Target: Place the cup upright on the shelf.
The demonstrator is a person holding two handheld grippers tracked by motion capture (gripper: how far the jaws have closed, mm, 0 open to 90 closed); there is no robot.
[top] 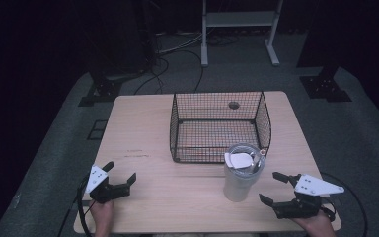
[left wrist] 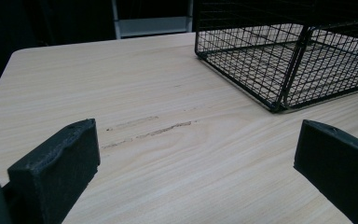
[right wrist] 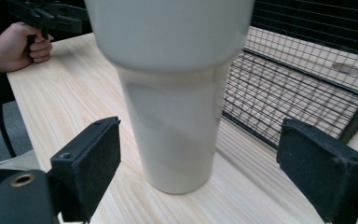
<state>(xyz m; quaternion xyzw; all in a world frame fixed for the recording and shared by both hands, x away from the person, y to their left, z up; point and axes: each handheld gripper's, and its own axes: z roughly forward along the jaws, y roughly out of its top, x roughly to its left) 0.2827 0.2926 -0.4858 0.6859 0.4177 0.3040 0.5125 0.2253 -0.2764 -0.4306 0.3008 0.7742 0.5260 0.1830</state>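
**Lighting and Image Quality**

Dim, even overhead light is falling on the table [top: 153, 128]; surroundings are fading to black. Beyond the right gripper [right wrist: 200, 172], the tumbler [right wrist: 172, 93] is showing soft highlights. Near jaws are appearing slightly blurred. Shadows are remaining faint.

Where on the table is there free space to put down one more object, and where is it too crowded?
The broad bare patch lies left of the wire basket, reaching down to the left gripper. A narrower strip runs along the table front edge between both grippers. It is crowded around the white tumbler, close before the basket with the open right gripper beside it.
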